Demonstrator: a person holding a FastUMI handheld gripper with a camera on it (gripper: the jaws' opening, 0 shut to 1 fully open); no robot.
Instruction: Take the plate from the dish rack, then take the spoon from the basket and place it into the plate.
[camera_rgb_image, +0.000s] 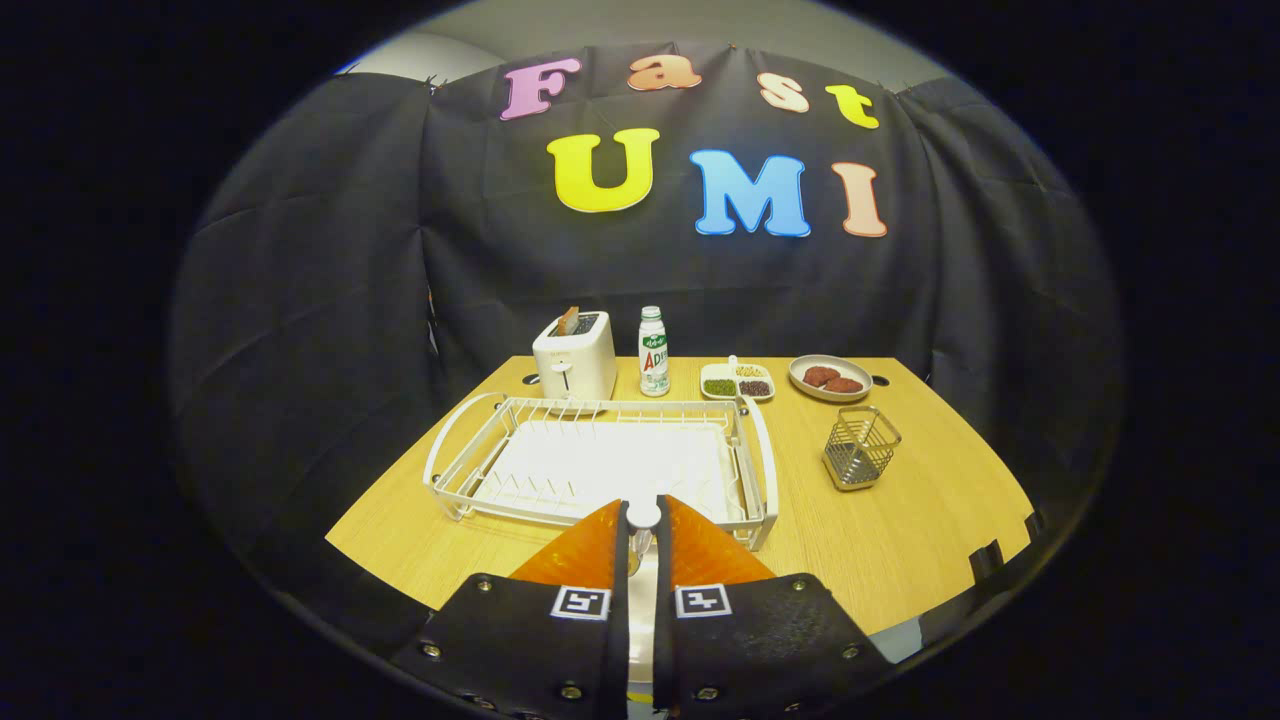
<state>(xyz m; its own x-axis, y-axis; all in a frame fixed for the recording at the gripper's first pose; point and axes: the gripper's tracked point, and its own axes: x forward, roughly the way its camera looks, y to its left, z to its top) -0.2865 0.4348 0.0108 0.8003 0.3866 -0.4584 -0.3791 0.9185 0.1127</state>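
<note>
Bottle (653, 352) label has green lettering, too small to read

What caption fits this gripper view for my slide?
Gripper shut on a white spoon, held over the near rim of the dish rack, wire basket to the rack's right on the wooden table.

wooden table (930, 520) carries dish rack (600, 455), toaster (575, 357), bottle (653, 352), divided tray (738, 383), plate (829, 378), wire basket (860, 447)

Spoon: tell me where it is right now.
In the gripper view the white spoon stands upright, pinched between the fingers of the gripper, just in front of the dish rack; the wire basket sits off to the right.
</note>
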